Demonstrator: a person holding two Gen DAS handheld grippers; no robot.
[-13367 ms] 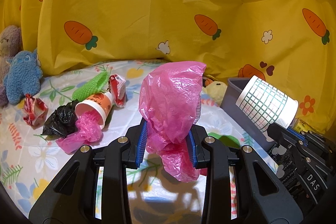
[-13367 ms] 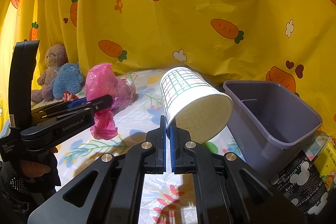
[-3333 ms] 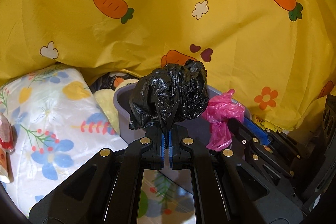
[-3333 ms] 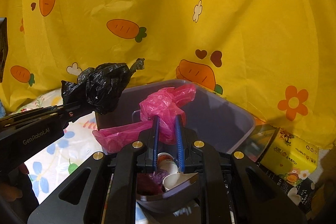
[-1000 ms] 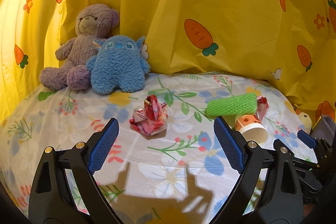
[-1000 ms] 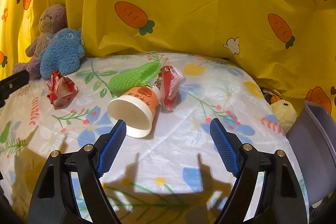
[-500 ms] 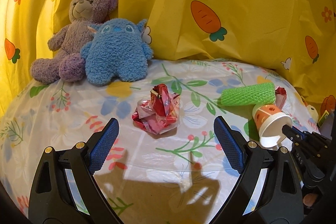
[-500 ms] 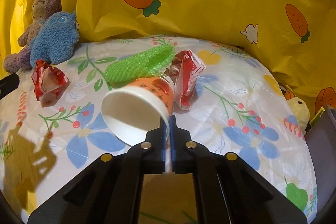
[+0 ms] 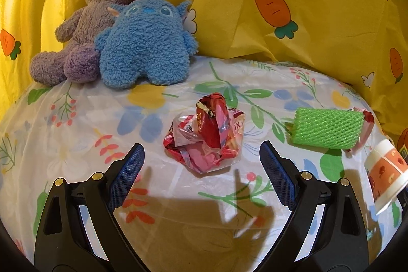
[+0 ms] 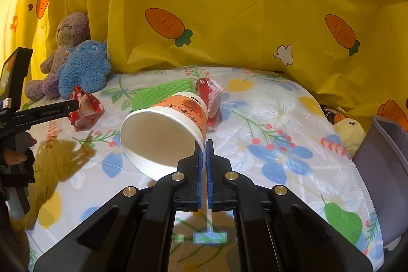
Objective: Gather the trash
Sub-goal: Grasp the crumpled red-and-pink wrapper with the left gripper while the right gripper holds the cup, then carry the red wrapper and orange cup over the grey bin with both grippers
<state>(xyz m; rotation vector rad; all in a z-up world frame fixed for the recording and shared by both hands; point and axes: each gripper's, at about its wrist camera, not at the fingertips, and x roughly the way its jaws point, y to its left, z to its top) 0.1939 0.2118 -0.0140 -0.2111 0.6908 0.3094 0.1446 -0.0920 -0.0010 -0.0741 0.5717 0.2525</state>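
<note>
Right wrist: cup (image 10: pixel 163 134) rim pinched.

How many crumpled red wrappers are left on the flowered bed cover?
2. One crumpled red-and-silver wrapper lies ahead between the open left gripper jaws; the other red wrapper sits behind the orange paper cup, beside the green foam net. More may be hidden.

In the left wrist view the paper cup (image 9: pixel 386 179) is cut off by the right edge. The red wrapper (image 9: pixel 366 128) mostly hides behind the green foam net (image 9: pixel 329 128). In the right wrist view the grey bin (image 10: pixel 382 170) runs off the right edge, its inside unseen.
</note>
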